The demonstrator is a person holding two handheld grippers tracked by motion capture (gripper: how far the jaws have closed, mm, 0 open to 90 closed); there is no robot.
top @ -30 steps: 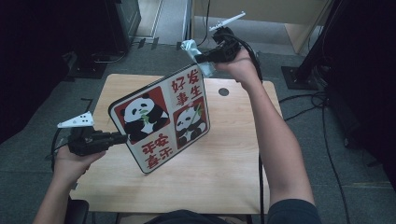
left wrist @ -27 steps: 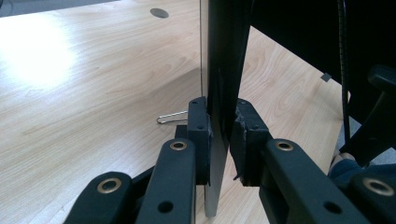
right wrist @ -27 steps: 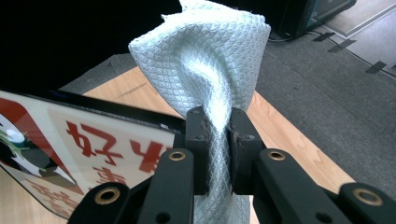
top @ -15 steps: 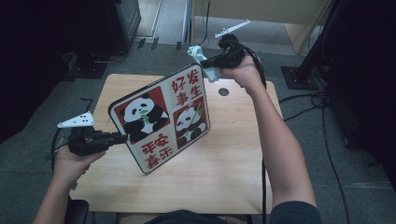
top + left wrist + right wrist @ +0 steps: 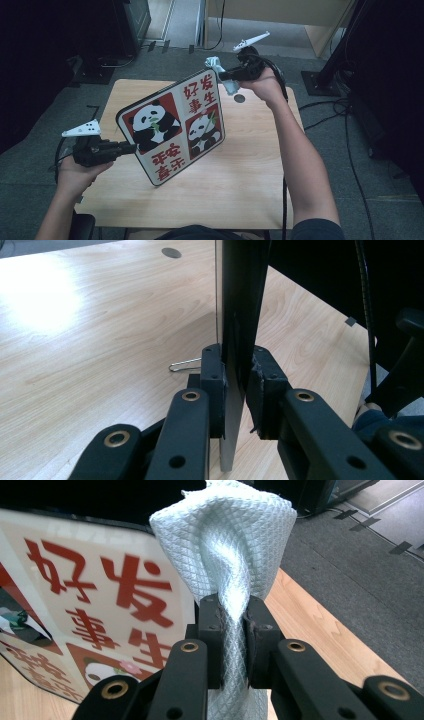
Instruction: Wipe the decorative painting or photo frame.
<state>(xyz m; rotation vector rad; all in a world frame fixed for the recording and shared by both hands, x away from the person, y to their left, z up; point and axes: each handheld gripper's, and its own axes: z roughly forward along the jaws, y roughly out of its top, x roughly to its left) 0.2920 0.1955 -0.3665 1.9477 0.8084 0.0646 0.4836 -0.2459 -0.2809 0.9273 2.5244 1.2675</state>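
a light wooden desk stands on grey carpet; a round dark cable hole sits near its far edge, a wire clip on top.

Tilted panda board, pale cloth at corner

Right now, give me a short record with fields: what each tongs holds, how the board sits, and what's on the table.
left tongs: shut on panda board, gripping its edge
right tongs: shut on white cloth, by the board's top corner
board pose: lifted off the table, tilted
table: light wood, paper clip lying on it
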